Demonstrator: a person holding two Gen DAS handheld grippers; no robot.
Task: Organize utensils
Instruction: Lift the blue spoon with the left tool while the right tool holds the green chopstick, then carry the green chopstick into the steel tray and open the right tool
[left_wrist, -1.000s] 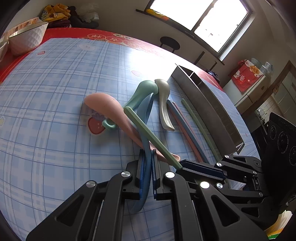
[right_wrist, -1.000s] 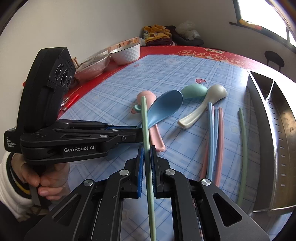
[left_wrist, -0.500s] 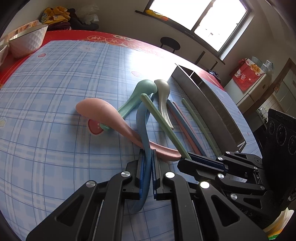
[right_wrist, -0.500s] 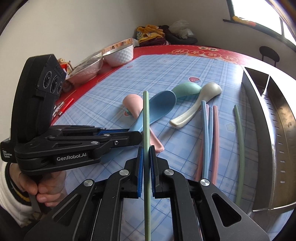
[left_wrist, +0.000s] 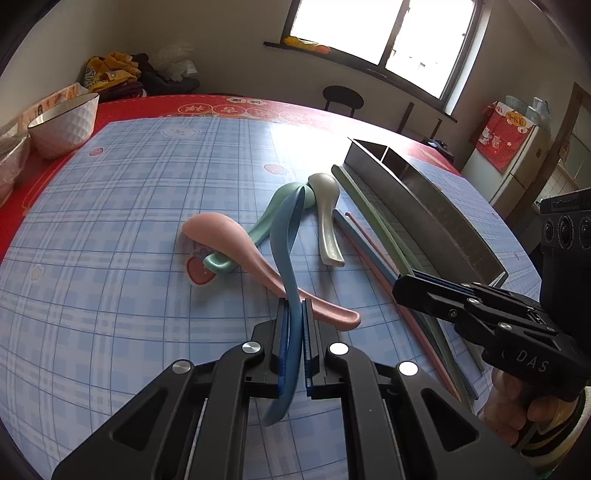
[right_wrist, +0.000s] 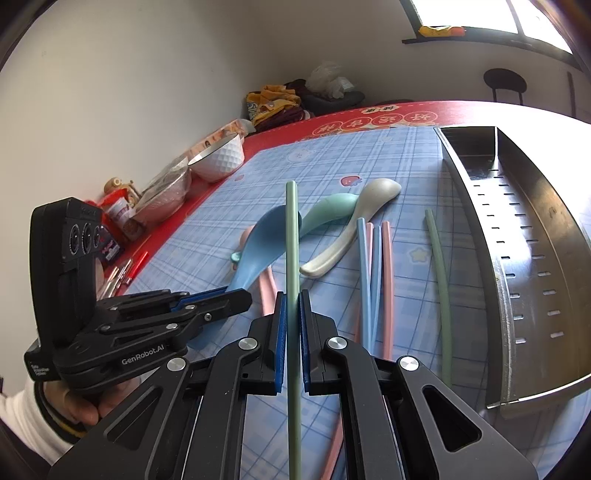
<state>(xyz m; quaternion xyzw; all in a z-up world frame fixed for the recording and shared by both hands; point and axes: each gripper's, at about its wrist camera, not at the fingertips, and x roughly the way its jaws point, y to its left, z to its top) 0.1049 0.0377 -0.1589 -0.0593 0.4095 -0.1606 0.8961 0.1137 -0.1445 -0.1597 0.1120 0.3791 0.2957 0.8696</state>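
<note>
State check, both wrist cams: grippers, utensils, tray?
left gripper: shut on blue spoon
right gripper: shut on green chopstick
pink spoon: lying on table
white spoon: lying on table
metal tray: empty as far as visible

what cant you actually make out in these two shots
- Metal tray, left wrist view: its near wall hides the inside.
- Metal tray, right wrist view: the frame edge cuts off its right side.
- Pink spoon, right wrist view: mostly hidden behind the blue spoon.
- Green chopstick in the right hand-held gripper: near end runs off the bottom edge.
</note>
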